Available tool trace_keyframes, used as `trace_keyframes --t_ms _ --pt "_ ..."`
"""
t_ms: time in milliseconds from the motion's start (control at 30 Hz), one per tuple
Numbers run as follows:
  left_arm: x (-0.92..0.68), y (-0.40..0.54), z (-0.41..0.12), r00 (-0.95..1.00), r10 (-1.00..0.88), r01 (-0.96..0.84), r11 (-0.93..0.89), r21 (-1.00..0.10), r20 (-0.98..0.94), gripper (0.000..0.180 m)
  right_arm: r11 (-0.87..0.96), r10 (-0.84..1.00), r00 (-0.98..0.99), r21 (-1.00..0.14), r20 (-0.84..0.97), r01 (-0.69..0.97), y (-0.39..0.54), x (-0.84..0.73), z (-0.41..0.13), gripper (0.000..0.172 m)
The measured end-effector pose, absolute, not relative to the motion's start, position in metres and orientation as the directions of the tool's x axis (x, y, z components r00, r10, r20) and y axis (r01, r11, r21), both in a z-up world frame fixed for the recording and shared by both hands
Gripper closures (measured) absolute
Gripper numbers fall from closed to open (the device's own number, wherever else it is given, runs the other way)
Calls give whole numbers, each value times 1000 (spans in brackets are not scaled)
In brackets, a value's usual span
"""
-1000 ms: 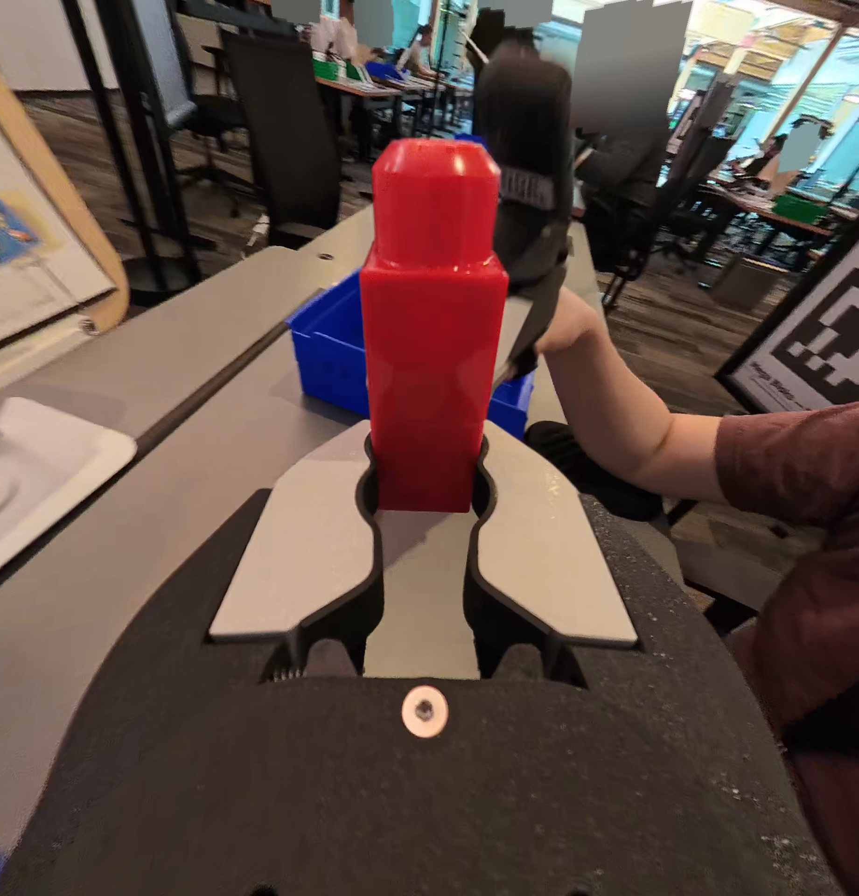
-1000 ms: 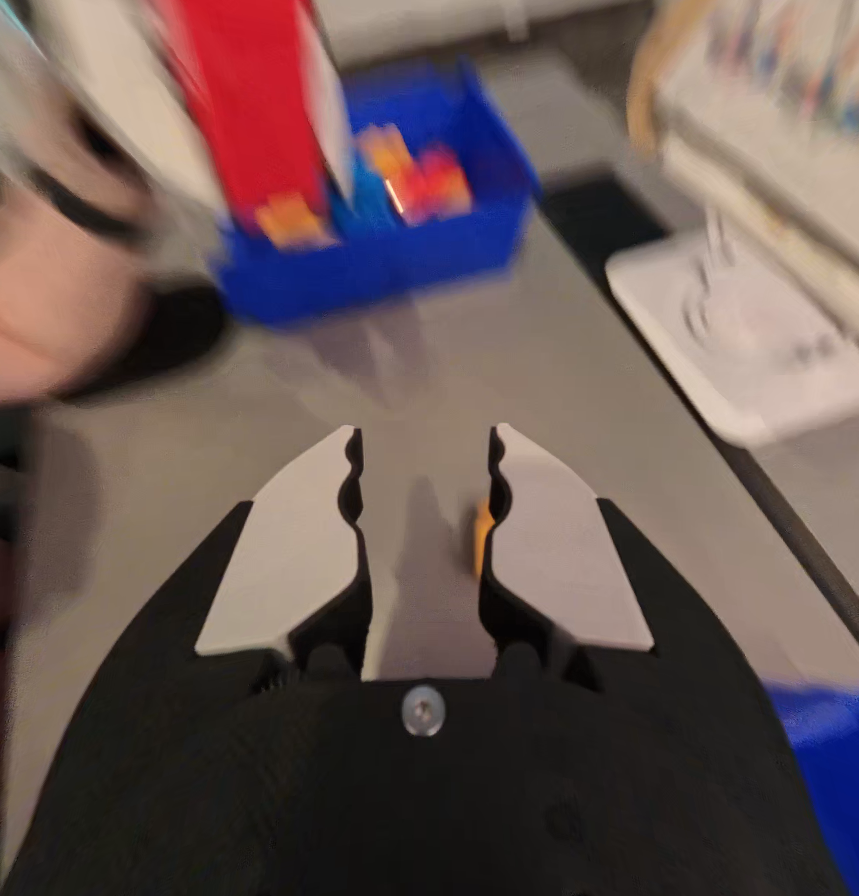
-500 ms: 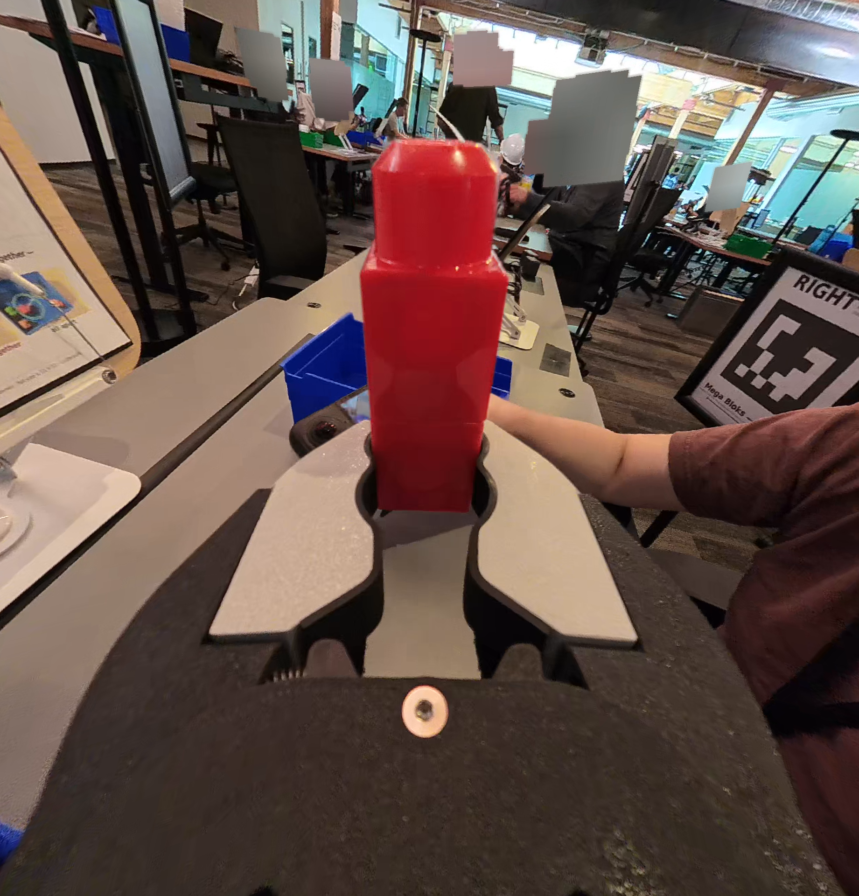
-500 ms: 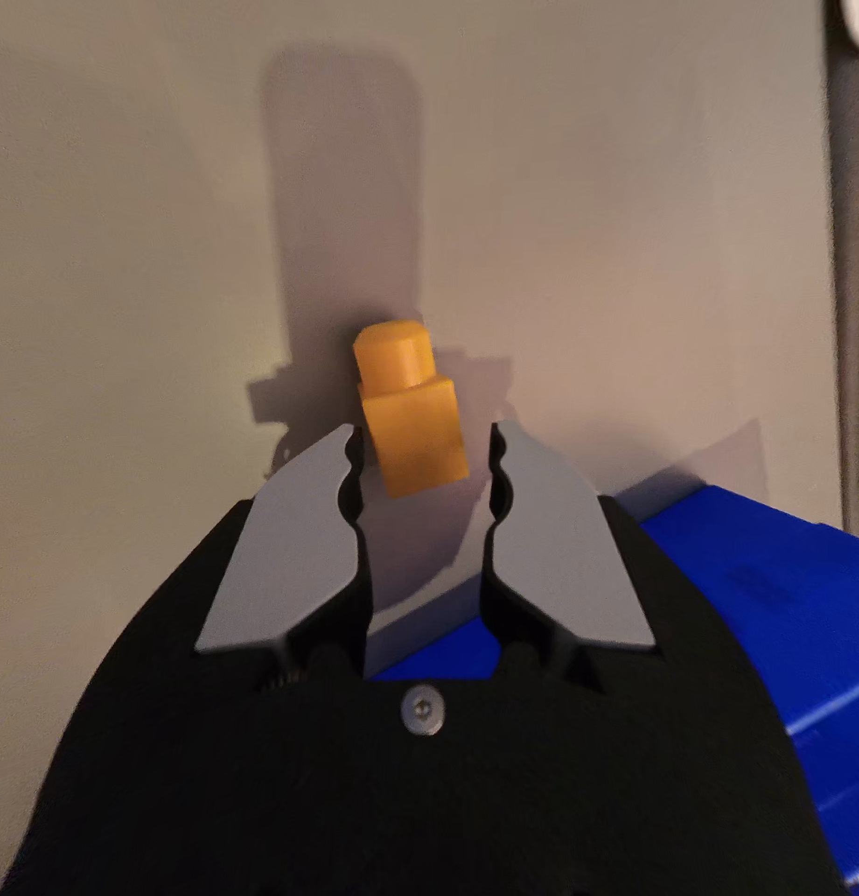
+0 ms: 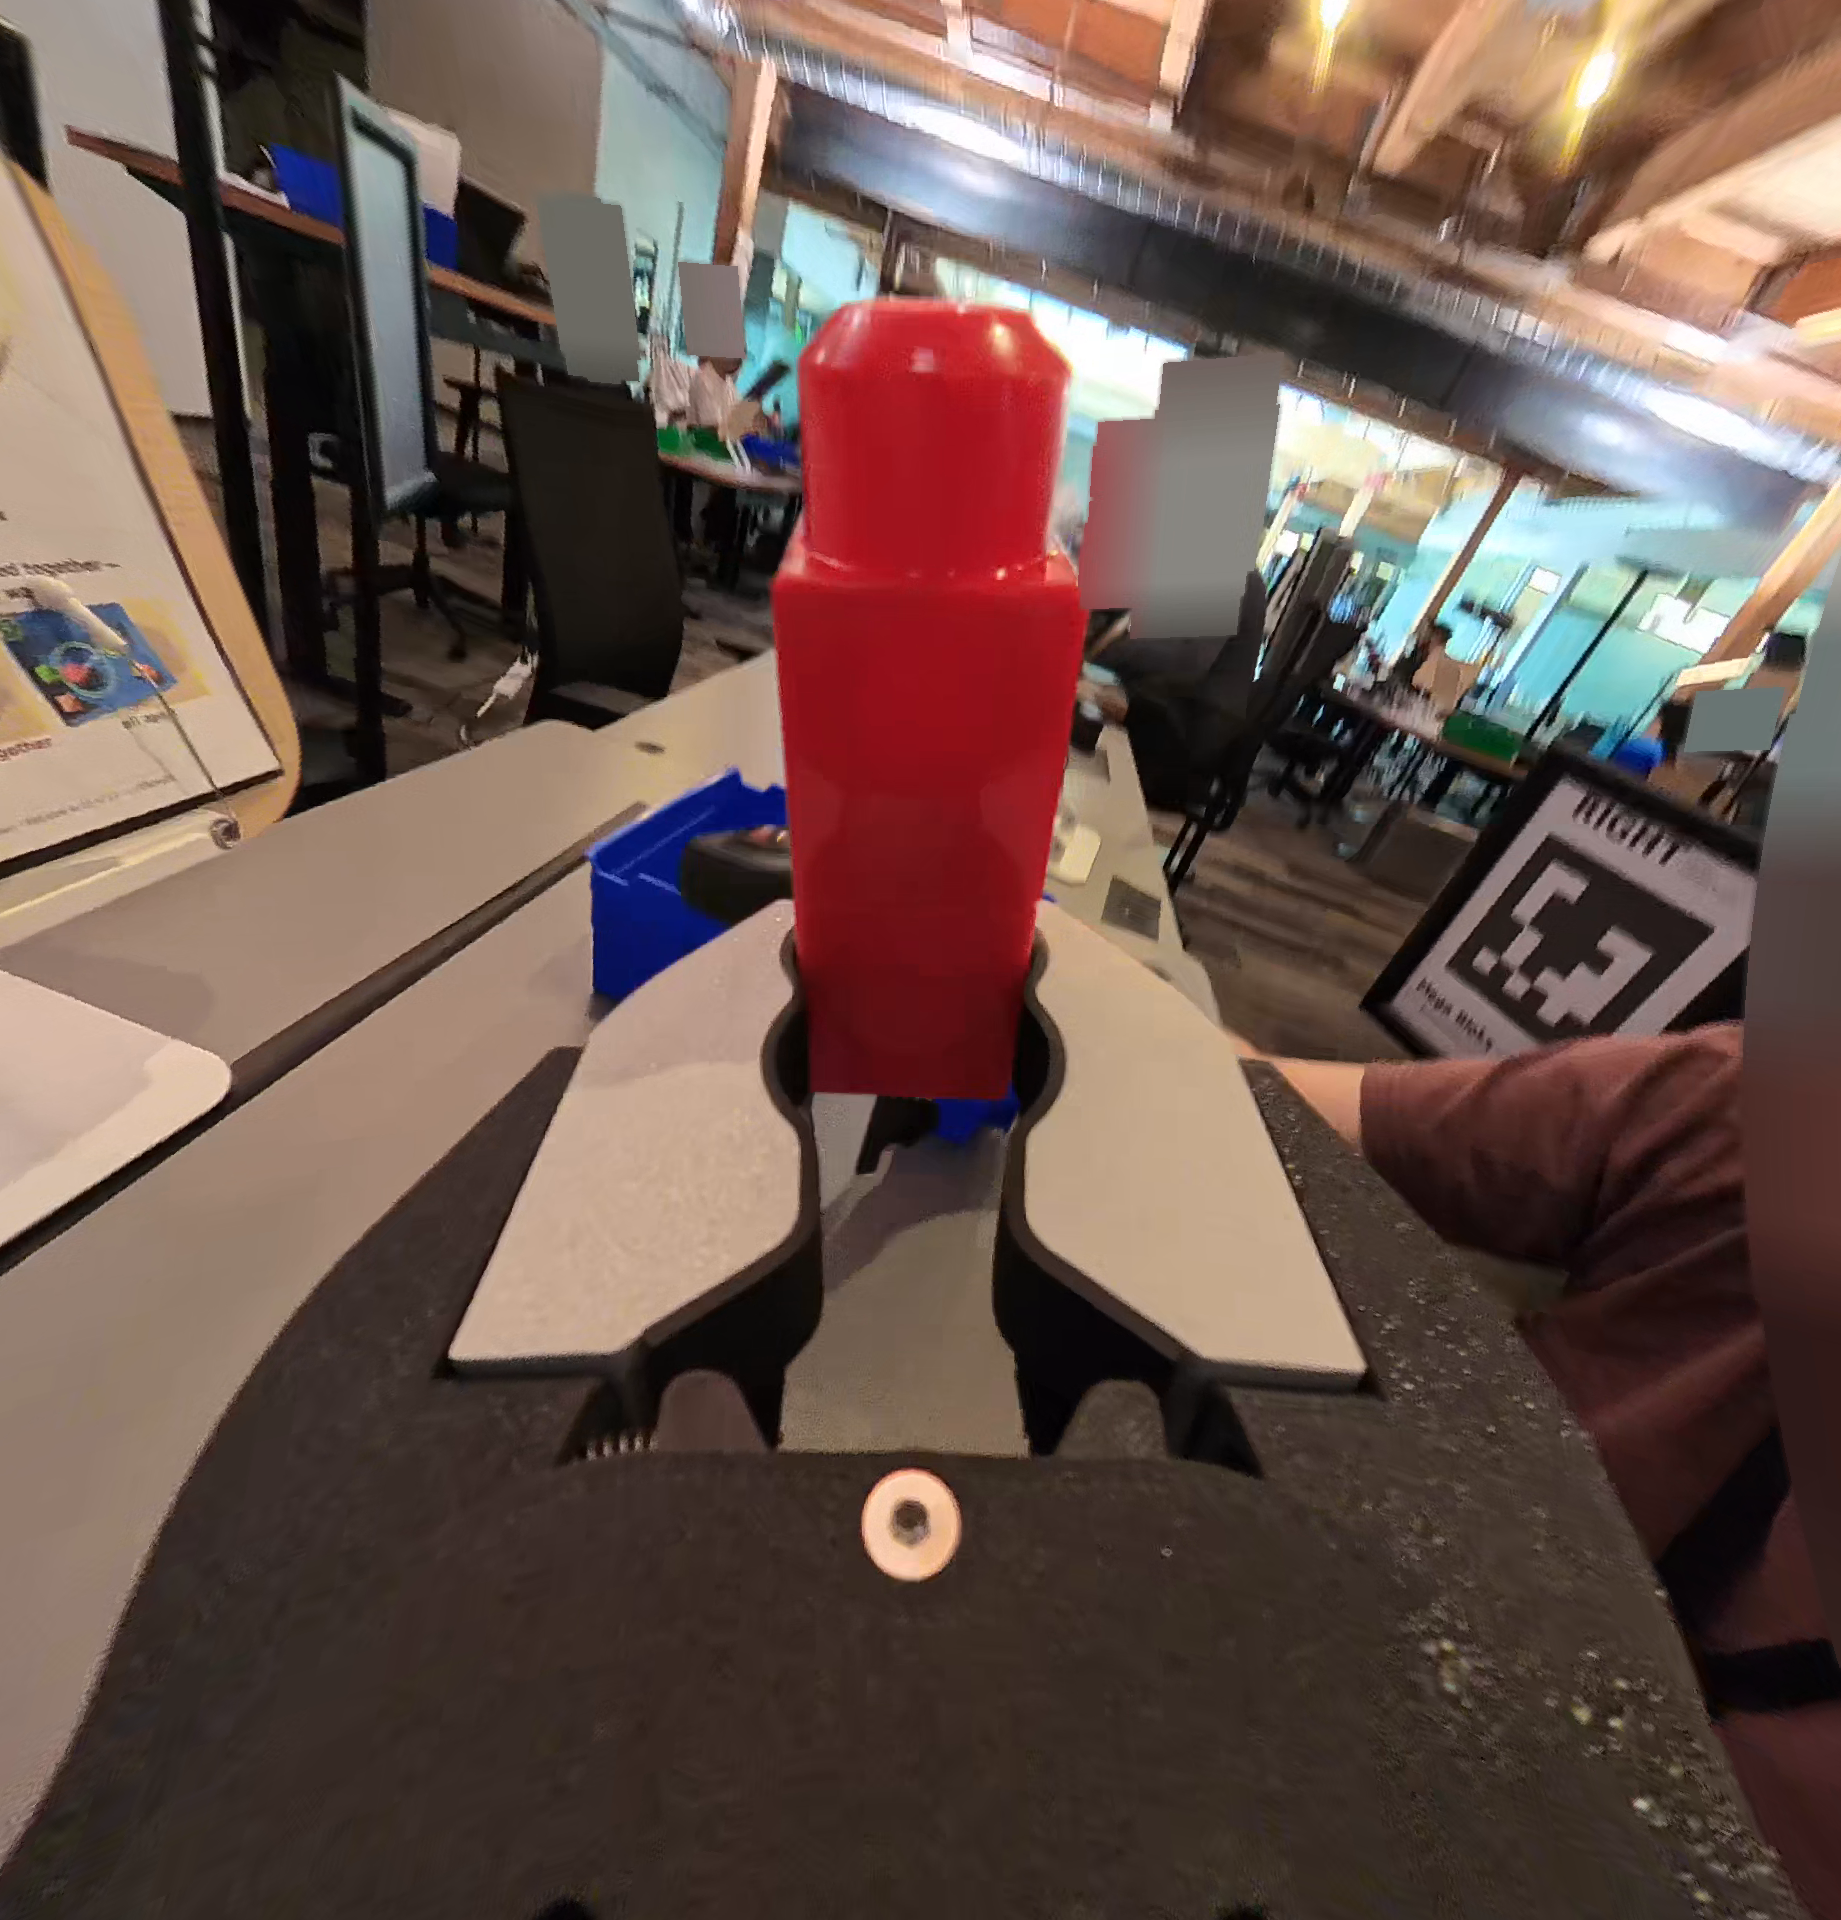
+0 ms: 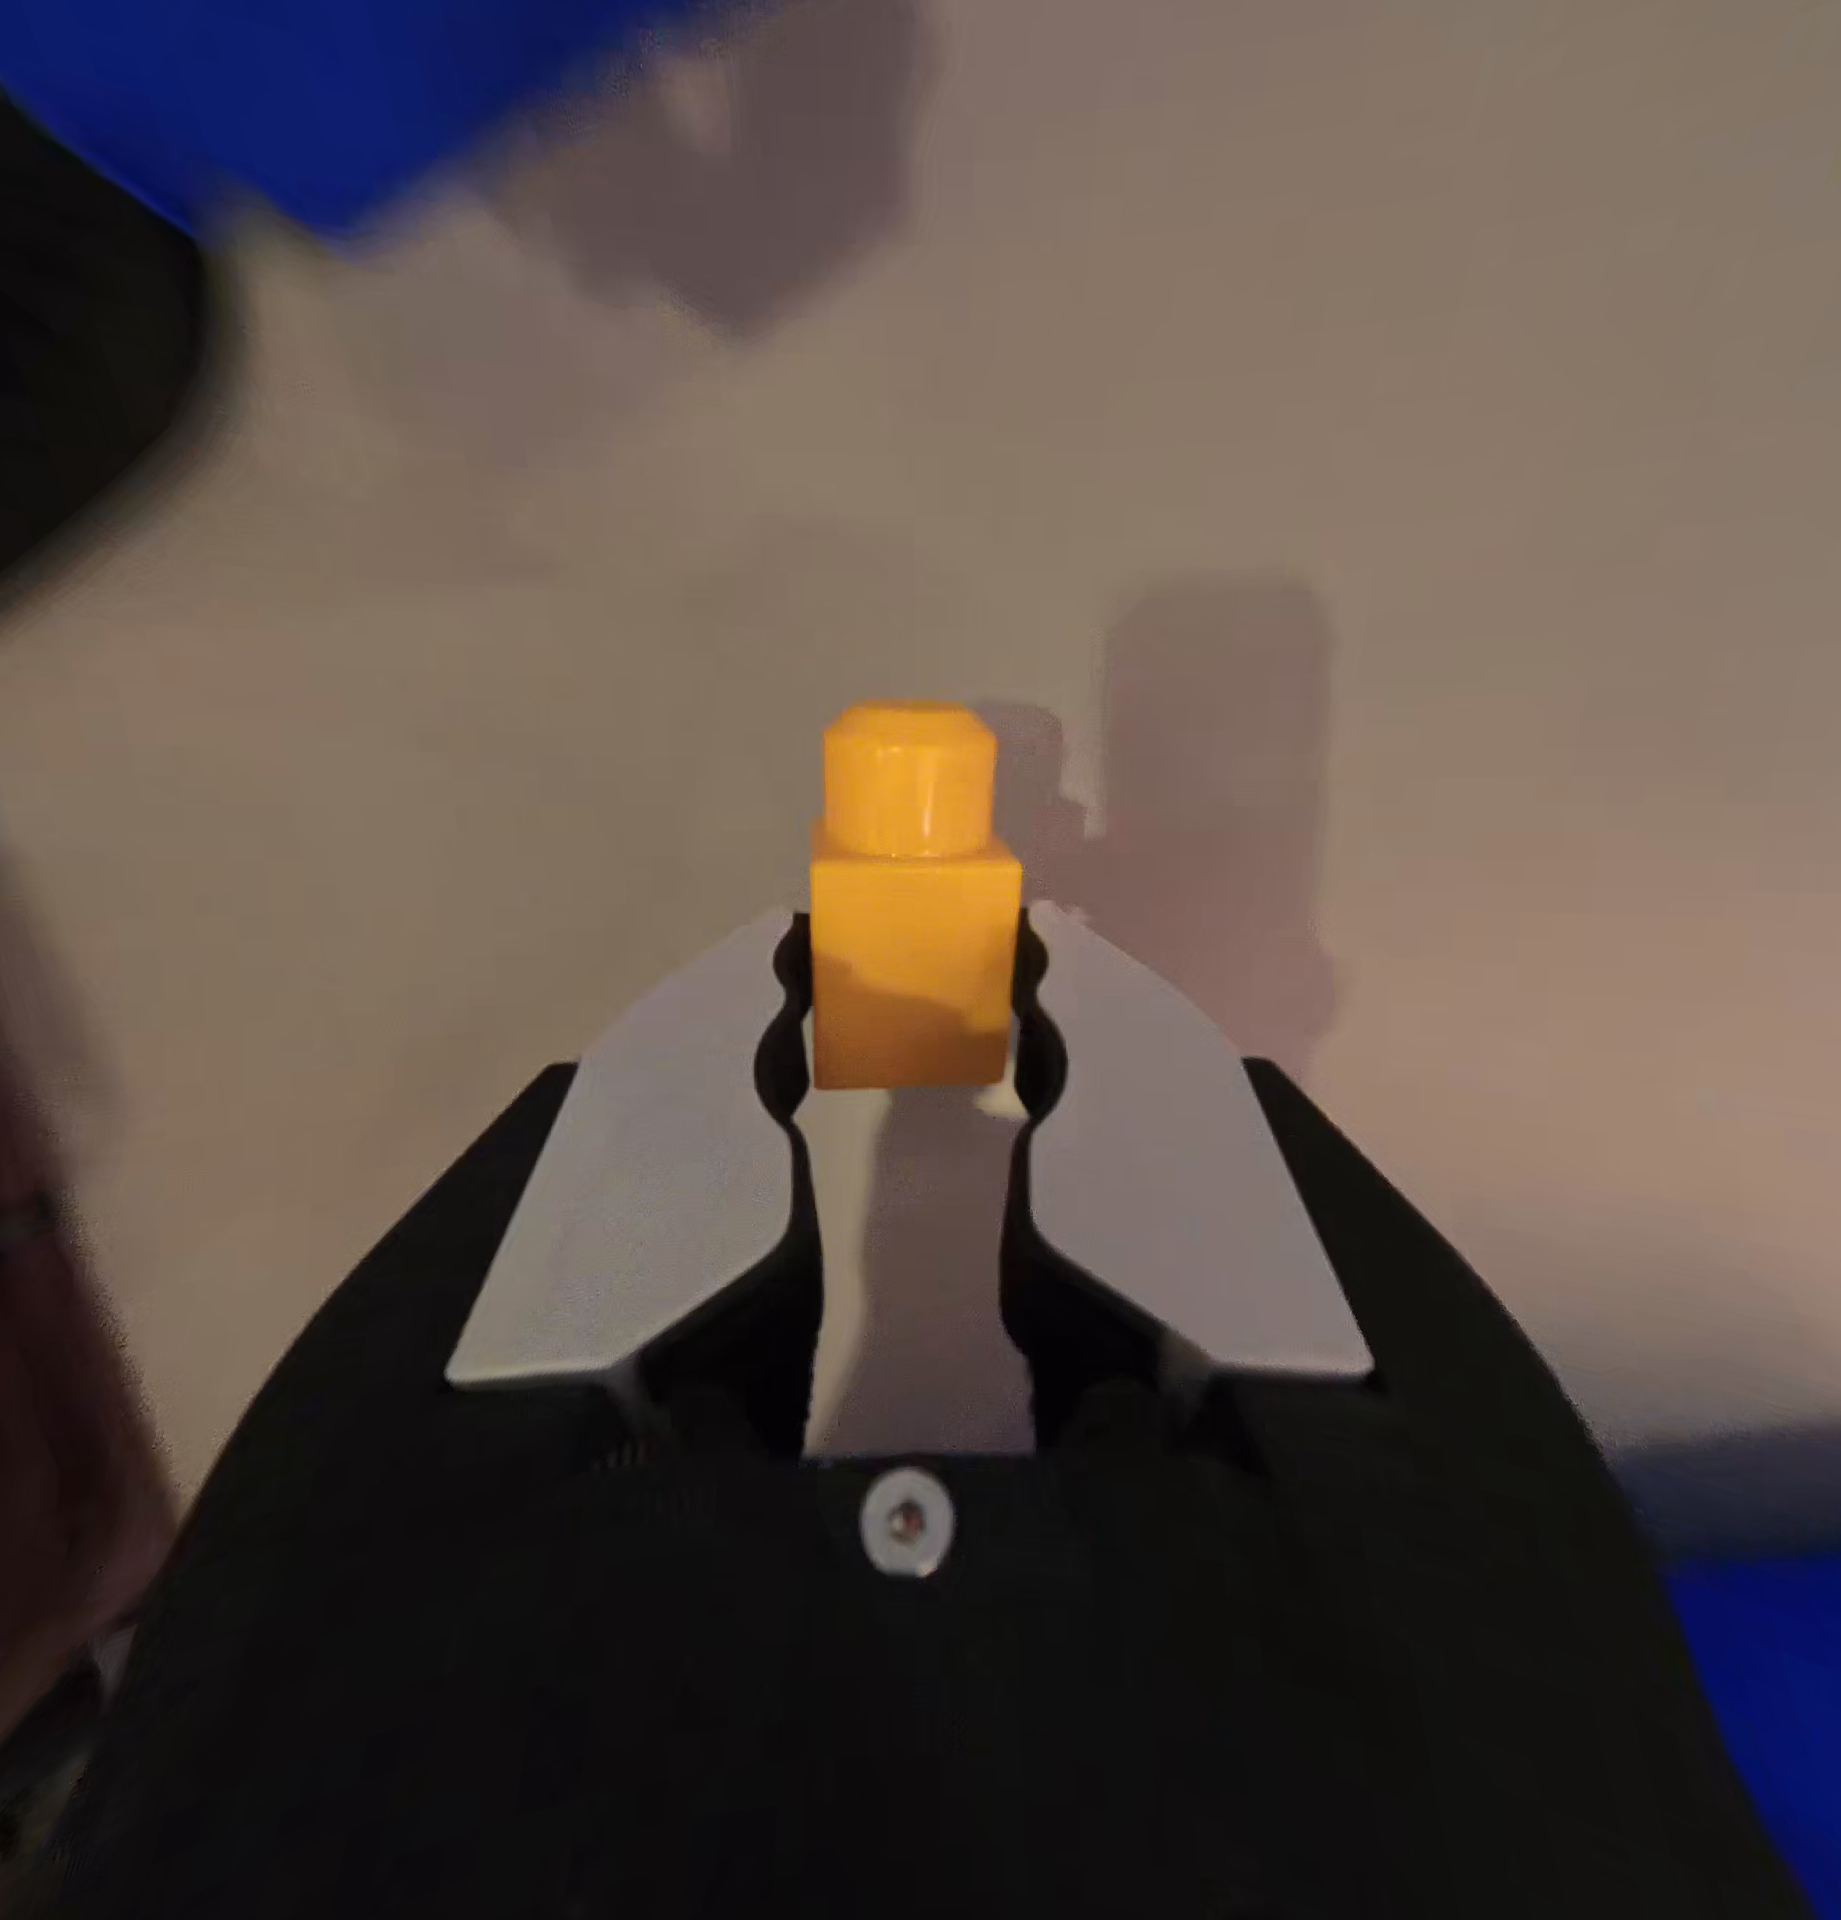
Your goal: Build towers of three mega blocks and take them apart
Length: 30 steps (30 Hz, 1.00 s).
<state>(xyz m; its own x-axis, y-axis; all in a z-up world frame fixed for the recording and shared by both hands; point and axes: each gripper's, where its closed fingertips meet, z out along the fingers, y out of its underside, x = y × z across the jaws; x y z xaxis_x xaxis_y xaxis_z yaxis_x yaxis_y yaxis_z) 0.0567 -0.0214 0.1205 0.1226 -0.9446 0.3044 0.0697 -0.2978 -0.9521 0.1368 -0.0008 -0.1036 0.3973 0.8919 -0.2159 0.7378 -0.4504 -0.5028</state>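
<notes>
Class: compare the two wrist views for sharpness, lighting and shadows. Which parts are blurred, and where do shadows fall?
Left wrist view: bright; red block stack fairly sharp, room behind smeared, lines bent by the wide lens. Right wrist view: dim and warm; orange block crisp, blue bin and left edge blurred; soft shadows lie on the grey table beside the block.

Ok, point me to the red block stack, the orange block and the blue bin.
red block stack (image 5: 921, 748), left wrist view, front face.
orange block (image 6: 911, 935), right wrist view, body face.
blue bin (image 5: 635, 914), left wrist view, near wall.
</notes>
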Motion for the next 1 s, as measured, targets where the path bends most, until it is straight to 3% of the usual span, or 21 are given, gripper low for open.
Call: trace_keyframes --t_ms 133,200,333,667,1000 --pt "48 -12 131 43 -897 217 -422 -880 440 145 -402 916 169 -825 -365 397 -27 98 2 134" --pt "55 -11 126 20 -883 214 -455 -865 469 145 -364 932 118 -886 -344 287 -41 92 37 134" --pt "78 -16 119 9 -885 204 -454 -867 465 145 -288 955 146 -922 -257 259 -53 84 54 134" --pt "109 -36 111 -55 -905 153 -425 -892 422 146 -333 940 136 -928 -313 167 -47 88 64 134" --pt "117 -39 96 11 -922 47 -386 -921 387 145 -336 940 118 -929 -321 153 -44 91 65 135"
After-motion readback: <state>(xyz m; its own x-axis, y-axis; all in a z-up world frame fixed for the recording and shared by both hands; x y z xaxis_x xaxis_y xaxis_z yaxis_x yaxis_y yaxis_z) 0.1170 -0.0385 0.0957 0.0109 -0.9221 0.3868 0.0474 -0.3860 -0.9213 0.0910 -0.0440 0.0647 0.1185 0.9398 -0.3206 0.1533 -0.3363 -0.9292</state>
